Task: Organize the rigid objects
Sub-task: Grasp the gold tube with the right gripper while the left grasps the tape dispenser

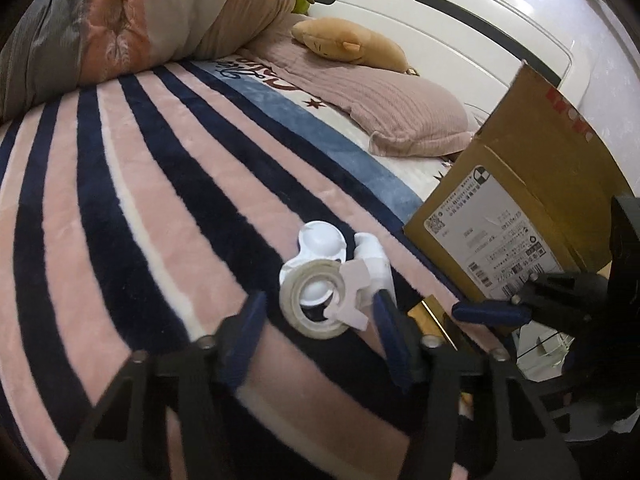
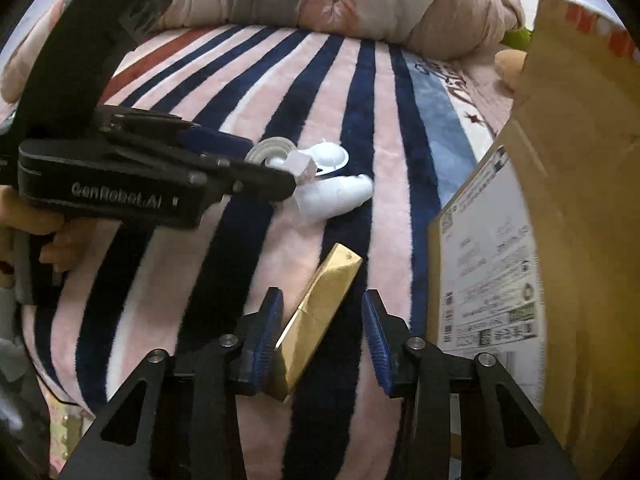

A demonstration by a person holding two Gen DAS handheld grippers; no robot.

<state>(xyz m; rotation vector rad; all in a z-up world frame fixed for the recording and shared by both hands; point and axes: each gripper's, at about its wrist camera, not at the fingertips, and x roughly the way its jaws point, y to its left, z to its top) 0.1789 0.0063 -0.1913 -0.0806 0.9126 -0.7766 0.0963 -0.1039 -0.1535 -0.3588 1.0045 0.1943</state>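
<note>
A clear tape roll point(image 1: 313, 299) with a pale cube point(image 1: 351, 286) beside it lies on the striped blanket, against a white plastic piece point(image 1: 322, 240). My left gripper point(image 1: 318, 304) is open, its fingers on either side of the tape roll. In the right wrist view the tape roll point(image 2: 270, 151), cube point(image 2: 301, 166) and white plastic piece point(image 2: 338, 196) lie just past the left gripper's tip. A gold bar-shaped box point(image 2: 320, 316) lies between the open fingers of my right gripper point(image 2: 323, 326), close to its left finger point(image 2: 267, 330). I cannot tell whether they touch.
A cardboard box point(image 1: 516, 208) with a shipping label stands at the right; it also shows in the right wrist view point(image 2: 560, 240). A folded quilt point(image 1: 140, 16), a pink pillow point(image 1: 380, 96) and a plush toy point(image 1: 348, 42) lie at the bed's far side.
</note>
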